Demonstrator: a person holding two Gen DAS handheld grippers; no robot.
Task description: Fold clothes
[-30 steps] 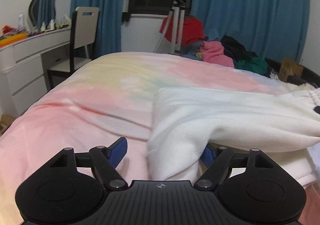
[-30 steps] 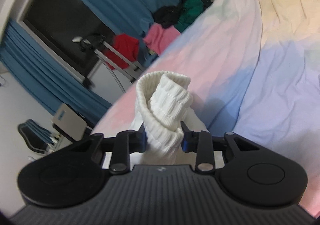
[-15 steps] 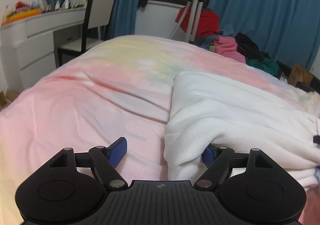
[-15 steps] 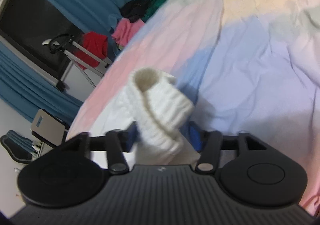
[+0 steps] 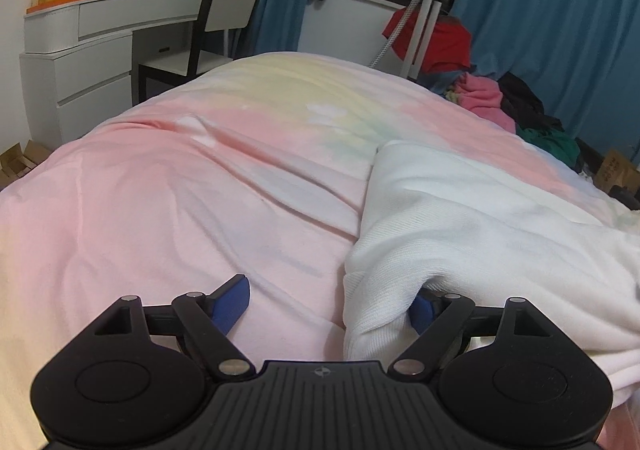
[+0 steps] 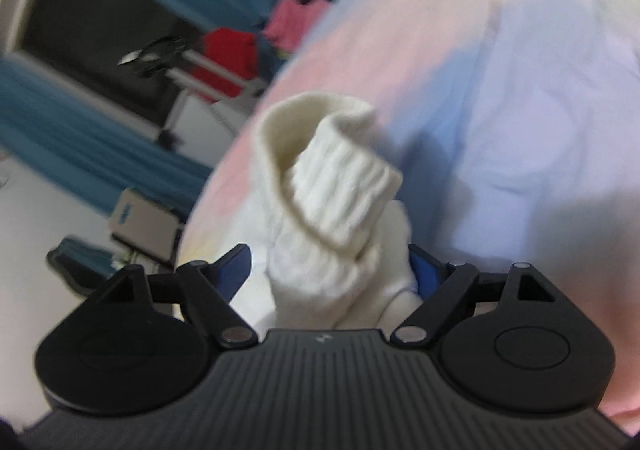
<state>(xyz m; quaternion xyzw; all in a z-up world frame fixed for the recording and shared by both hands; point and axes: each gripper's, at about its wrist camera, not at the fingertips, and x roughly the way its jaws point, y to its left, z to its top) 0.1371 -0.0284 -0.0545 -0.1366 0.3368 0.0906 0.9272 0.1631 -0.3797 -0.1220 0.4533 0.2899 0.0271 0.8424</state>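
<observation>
White sweater (image 5: 472, 218) lies between both opening tools' jaws, unpinched.

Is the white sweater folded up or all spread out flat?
Folded. The white sweater lies doubled over itself on the bed, one layer on top of another, and its ribbed cuff is bunched up.

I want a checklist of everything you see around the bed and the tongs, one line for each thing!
Surface: bed with a pastel pink, yellow and blue cover, wrinkled.
Job's things: white sweater lying on the bed; its ribbed cuff sticks up.
Clutter: pile of clothes, pink, red, black and green, beyond the bed.
Grippers: left tongs opening, sweater edge between them, left pad bare; right tongs opening, cuff between them, pads not pressing.
Cables: nothing seen.
Surroundings: blue curtains, dark window, white dresser with bottles, chair, metal stand.
</observation>
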